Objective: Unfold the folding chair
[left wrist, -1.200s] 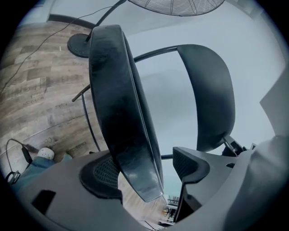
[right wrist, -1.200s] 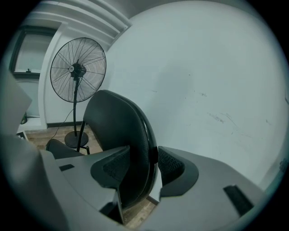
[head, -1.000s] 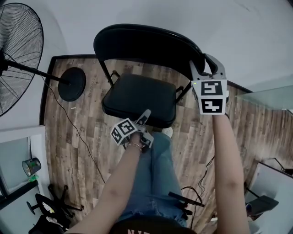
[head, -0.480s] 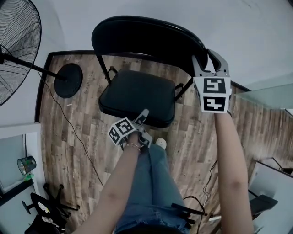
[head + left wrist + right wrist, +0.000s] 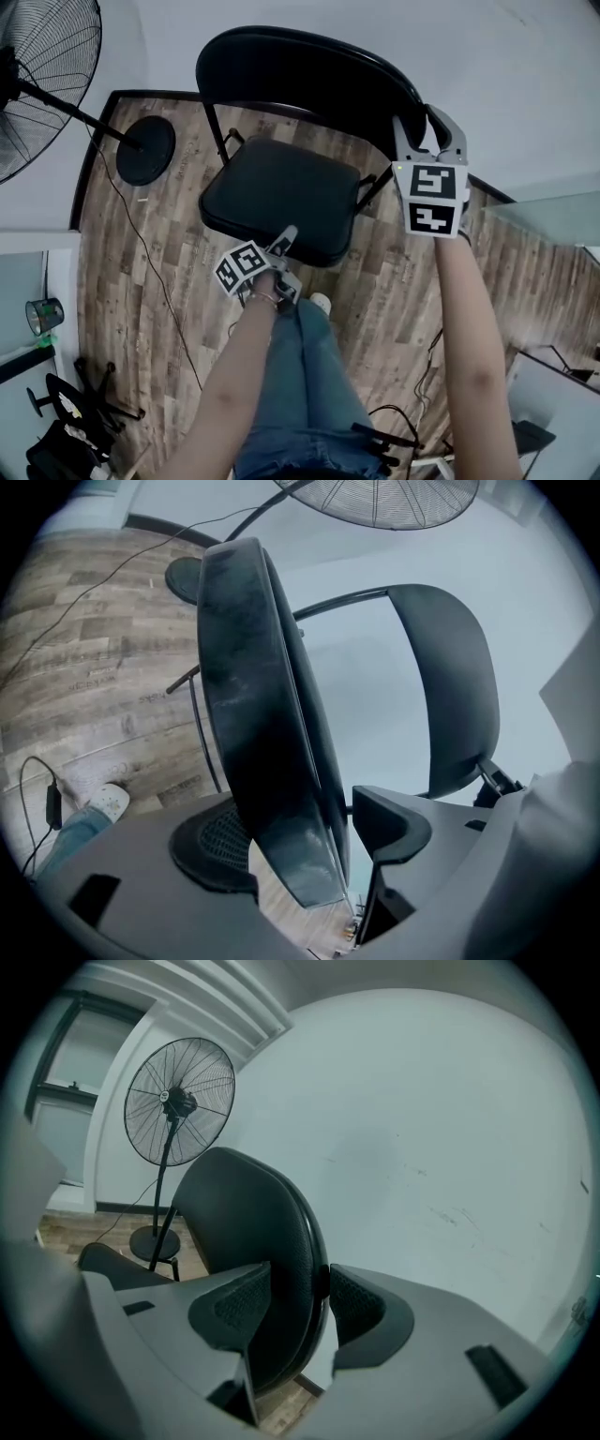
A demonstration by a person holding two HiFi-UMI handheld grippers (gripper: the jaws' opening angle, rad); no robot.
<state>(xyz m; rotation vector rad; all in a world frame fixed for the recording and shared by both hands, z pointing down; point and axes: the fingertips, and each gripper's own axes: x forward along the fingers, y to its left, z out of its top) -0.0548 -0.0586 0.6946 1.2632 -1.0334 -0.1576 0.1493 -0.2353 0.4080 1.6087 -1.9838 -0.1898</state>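
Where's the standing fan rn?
Head view, top left: the standing fan stands on the wood floor, left of the folding chair.

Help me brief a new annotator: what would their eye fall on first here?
A black folding chair stands largely opened on the wooden floor at centre. The right gripper clamps the backrest at its right edge, while the left gripper, whose jaws have just been closing, grips the seat at its front edge. A standing fan sits at upper left.
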